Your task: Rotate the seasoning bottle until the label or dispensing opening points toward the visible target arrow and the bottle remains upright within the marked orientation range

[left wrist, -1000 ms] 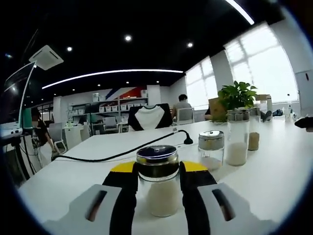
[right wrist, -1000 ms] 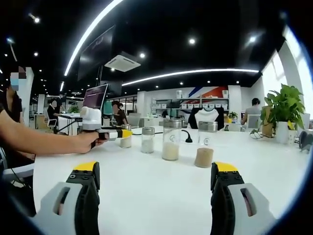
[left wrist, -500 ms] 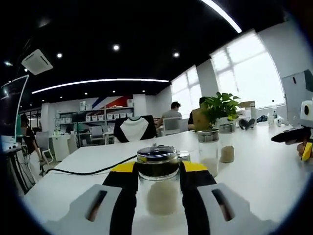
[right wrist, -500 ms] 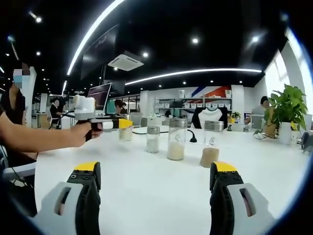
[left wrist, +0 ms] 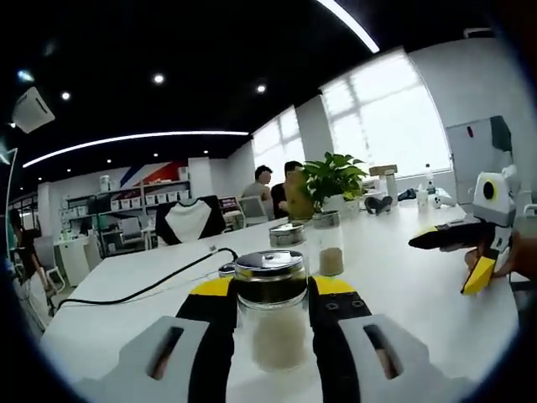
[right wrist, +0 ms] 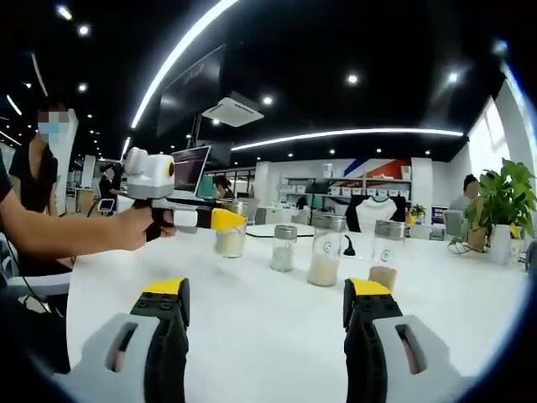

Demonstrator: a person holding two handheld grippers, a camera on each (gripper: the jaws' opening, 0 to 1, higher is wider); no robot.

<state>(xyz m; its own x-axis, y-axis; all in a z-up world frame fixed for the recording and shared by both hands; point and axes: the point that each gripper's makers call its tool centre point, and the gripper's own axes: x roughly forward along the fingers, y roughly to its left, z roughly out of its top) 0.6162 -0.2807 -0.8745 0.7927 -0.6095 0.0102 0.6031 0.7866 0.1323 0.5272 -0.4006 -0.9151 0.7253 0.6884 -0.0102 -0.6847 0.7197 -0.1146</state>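
- Since a second ago the left gripper view has swung round: the plant and windows, then at the right edge, now sit near centre, and the right gripper (left wrist: 470, 252) has come into that view at the right. The bottle has stayed clamped between the jaws throughout.
- Left gripper (left wrist: 270, 315): jaws closed against both sides of the seasoning bottle (left wrist: 270, 315), a clear glass jar with a shiny metal cap and pale granules in its lower part. The bottle stands upright; whether its base touches the white table (left wrist: 403, 294) cannot be told.
- In the right gripper view the left gripper (right wrist: 225, 220) appears at the left, held in a person's hand (right wrist: 141, 227), with the seasoning bottle (right wrist: 229, 235) at its yellow tips.
- Right gripper (right wrist: 264, 323): jaws spread wide apart, nothing between them, above the bare table (right wrist: 268, 353).
- Other jars on the table: a short jar (right wrist: 284, 247), a tall jar of white granules (right wrist: 325, 250) and a jar of brown granules (right wrist: 388, 252), standing in a row well beyond the right gripper's tips.
- Behind the held bottle in the left gripper view stand a jar with brown contents (left wrist: 327, 243) and a potted plant (left wrist: 331, 176); a black cable (left wrist: 143, 290) runs across the table at the left.
- No arrow or label mark is legible.
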